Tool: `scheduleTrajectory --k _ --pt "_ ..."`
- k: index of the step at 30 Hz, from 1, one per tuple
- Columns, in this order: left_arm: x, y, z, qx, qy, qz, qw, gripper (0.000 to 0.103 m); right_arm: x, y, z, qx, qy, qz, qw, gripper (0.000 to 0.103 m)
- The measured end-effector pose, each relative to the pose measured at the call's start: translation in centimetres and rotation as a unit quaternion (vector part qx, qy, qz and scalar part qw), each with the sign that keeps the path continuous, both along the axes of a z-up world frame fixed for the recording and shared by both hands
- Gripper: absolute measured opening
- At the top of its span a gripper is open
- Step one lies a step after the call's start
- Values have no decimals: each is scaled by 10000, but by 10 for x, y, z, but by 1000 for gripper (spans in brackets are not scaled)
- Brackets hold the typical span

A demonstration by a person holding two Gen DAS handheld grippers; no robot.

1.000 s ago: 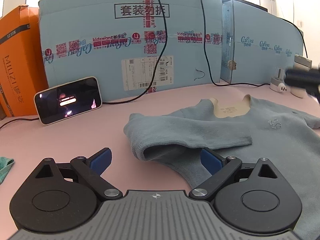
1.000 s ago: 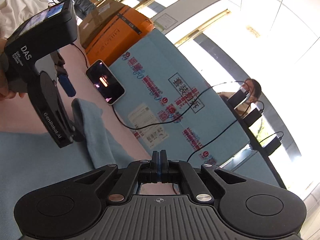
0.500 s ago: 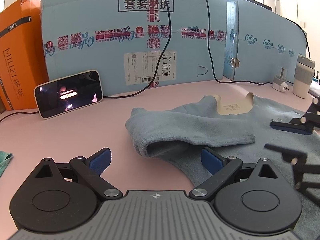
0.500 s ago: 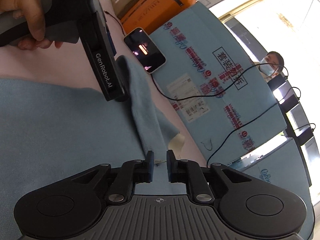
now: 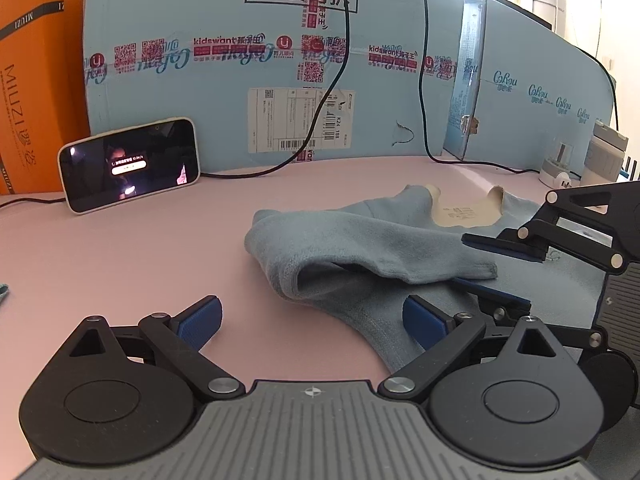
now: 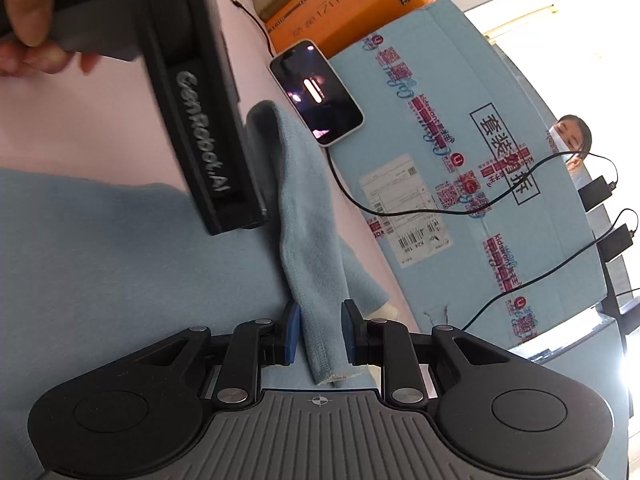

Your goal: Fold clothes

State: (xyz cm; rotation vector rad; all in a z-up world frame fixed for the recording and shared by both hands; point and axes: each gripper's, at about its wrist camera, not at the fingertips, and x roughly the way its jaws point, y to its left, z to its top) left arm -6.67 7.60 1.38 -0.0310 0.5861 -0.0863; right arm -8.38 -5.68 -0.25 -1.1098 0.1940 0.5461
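Right claw [image 6: 318,334]: I am straddling the sleeve [image 6: 310,216] cuff, jaws slightly apart, gripping nothing, ready to refold it.
Left claw [image 5: 310,320]: I am holding it wide open and empty just before the shirt [image 5: 400,240].

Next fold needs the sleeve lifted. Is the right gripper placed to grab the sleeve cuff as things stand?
Probably yes. The right gripper has its jaws open on either side of the sleeve near the cuff, and nothing lies between pads and cloth. The left gripper stays clear.
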Motion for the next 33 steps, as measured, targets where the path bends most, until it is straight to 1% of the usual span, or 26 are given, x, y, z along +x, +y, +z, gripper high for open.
scheduleTrajectory --k 6,9,12,14,17,20,23,24,26,30,33 --pt "-1 1 0 -20 -31 37 10000 98 -3 4 0 -284 -80 54 9996 23" --pt "-1 2 0 -39 -23 55 10000 98 -7 3 5 -673 63 182 9975 23" --pt "0 2 -1 -35 2 41 10000 97 -12 -2 3 -1109 -73 289 9934 26" --pt "0 2 -1 -34 -3 38 10000 98 -10 -4 -1 -1141 -167 238 9930 26" --pt "0 3 -2 -49 0 45 10000 98 -5 -1 -3 -1145 -177 198 9931 26" --pt "0 3 -2 -54 4 49 10000 98 0 5 -6 -1256 -237 197 9916 25" --pt "0 1 -2 -55 15 68 10000 98 5 8 -6 -1292 -166 202 9913 20" --pt "0 1 -2 -61 23 69 10000 98 6 9 -8 -1305 -135 212 9911 14" --pt "1 2 -2 -75 39 71 9999 98 7 11 -12 -1368 -108 245 9902 9" --pt "1 2 -3 -102 70 75 9999 98 7 10 -13 -1310 -107 207 9911 8" --pt "2 4 -4 -121 90 71 9999 98 9 9 -12 -1156 -101 181 9931 8"
